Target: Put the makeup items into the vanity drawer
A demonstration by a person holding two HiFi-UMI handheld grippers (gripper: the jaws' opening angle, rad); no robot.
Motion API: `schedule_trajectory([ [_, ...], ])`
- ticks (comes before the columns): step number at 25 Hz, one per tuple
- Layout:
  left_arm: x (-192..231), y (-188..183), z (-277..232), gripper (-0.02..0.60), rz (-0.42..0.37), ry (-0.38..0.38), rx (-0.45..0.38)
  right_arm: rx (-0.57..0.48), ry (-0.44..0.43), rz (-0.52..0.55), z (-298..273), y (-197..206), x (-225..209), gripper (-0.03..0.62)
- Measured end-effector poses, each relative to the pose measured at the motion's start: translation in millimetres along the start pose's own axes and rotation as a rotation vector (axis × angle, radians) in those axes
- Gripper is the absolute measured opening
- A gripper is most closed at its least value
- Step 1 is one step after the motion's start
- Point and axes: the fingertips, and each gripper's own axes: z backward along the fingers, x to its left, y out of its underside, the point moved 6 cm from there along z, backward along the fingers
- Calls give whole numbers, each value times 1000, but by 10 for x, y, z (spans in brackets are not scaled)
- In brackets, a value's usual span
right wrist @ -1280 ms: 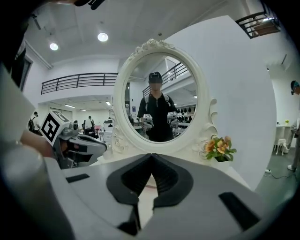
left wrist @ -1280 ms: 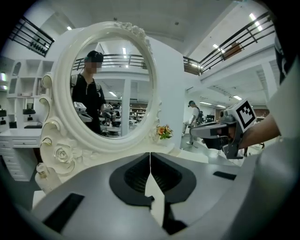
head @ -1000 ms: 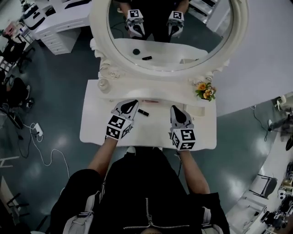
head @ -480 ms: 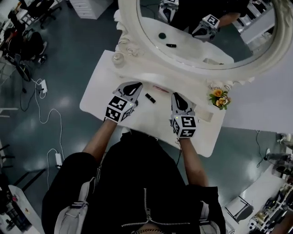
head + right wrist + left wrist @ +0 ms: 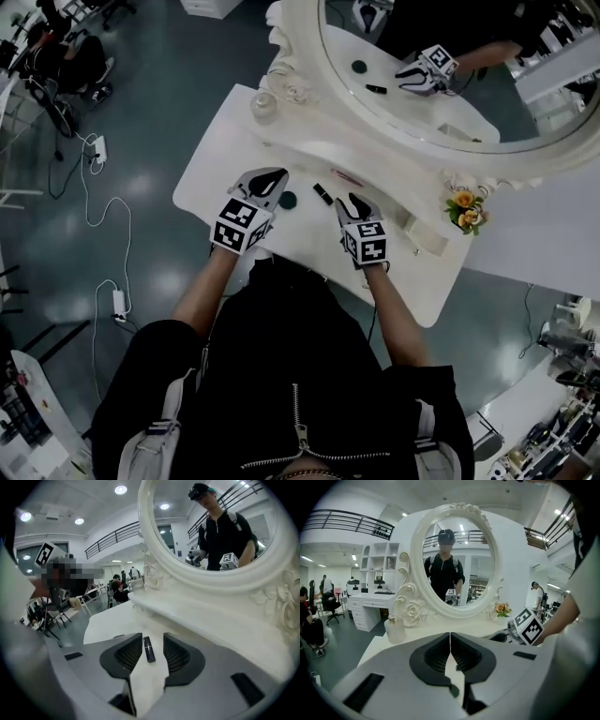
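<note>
We see a small black tube (image 5: 322, 194), short and round like a lipstick, lying flat on the white vanity top (image 5: 225, 150). A dark round disc (image 5: 287, 199) lies just to its left. A thin pink stick (image 5: 349, 176) lies a bit farther back, by the foot of the big mirror (image 5: 305, 66). A second ago the right gripper (image 5: 349, 201) sat well to the right of the tube with its jaws pressed together. Now it has dipped down toward the table top and come close to the tube, and its jaws have just been opening. The disc did not show on the table before, and now we can see it. In the right gripper view the tube lies on the table in the gap between the two spread jaws. It points away from us and sits a little nearer the left jaw, and the pads do not press on it. The left gripper (image 5: 276, 174) has its jaws pressed together, holding nothing. It hangs just left of the disc, and the tube is to its right, past the disc.
</note>
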Motion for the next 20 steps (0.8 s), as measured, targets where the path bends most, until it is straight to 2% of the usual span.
schedule_trajectory([
  [5, 93, 123, 206, 23, 23, -47, 14, 134, -47, 93, -423, 223, 109, 152],
  [9, 159, 253, 385, 23, 45, -85, 29, 250, -54, 111, -669, 414, 170, 170],
  [15, 252, 349, 555, 23, 70, -125, 36, 316, -4, 112, -822, 519, 116, 149],
  [16, 262, 352, 569, 23, 71, -127, 37, 323, 4, 112, -833, 532, 109, 139],
  [17, 266, 355, 578, 23, 72, -128, 37, 324, 12, 115, -831, 546, 105, 96],
  [20, 271, 358, 591, 23, 72, -127, 35, 323, 9, 126, -760, 545, 162, 92],
])
